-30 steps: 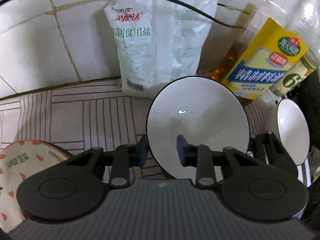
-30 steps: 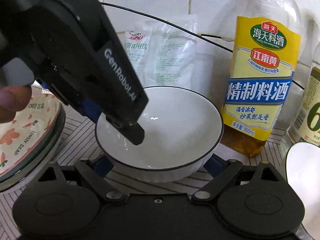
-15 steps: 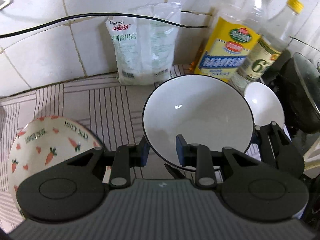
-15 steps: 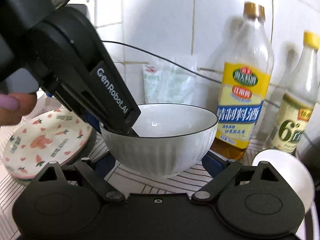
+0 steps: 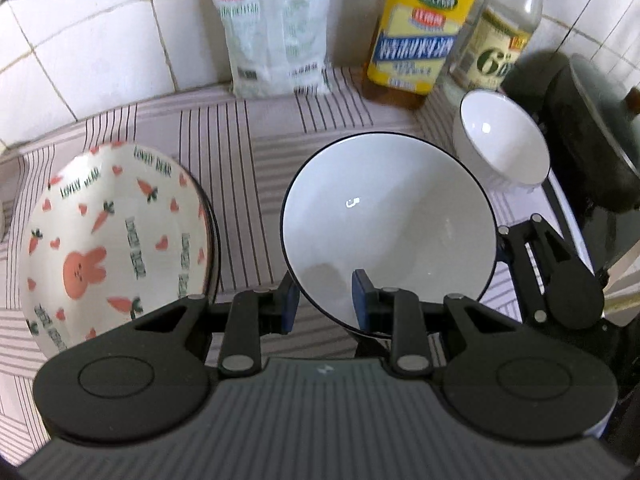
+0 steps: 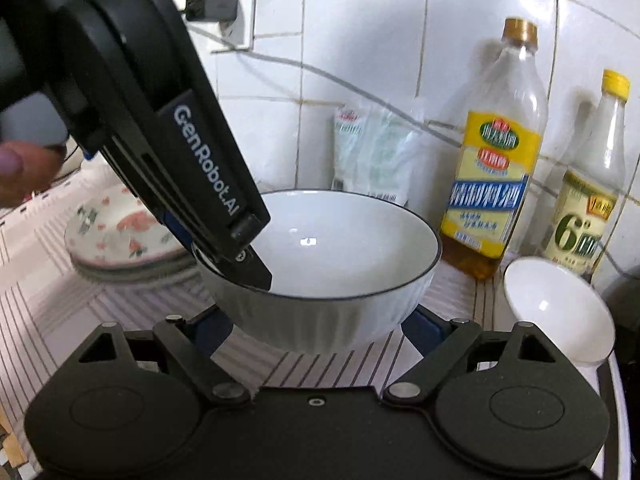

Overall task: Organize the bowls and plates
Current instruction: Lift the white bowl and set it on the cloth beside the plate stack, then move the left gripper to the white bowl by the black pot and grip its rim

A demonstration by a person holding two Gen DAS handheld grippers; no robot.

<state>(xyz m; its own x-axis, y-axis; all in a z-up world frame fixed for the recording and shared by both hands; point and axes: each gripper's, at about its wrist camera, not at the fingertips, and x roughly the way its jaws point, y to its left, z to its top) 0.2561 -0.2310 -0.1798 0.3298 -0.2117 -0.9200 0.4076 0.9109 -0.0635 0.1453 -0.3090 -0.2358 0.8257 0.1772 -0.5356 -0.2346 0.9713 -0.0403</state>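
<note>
A large white bowl with a dark rim (image 5: 384,216) (image 6: 340,264) is held in the air above the striped cloth. My left gripper (image 5: 324,300) is shut on its near rim, one finger inside and one outside. My right gripper (image 6: 320,328) has its jaws wide on both sides of the bowl's ribbed wall, touching it. A carrot-and-rabbit patterned plate (image 5: 112,240) (image 6: 120,232) lies on a stack at the left. A small white bowl (image 5: 500,144) (image 6: 560,312) stands at the right.
A salt bag (image 5: 276,36), a yellow-labelled cooking wine bottle (image 5: 416,32) and a vinegar bottle (image 5: 500,40) stand against the tiled wall. A dark pot (image 5: 592,128) is at the far right. A black cable (image 6: 320,72) runs along the wall.
Both grippers have risen with the large bowl, lifting it off the cloth and away from the wall. The patterned plate and small bowl have come more fully into view.
</note>
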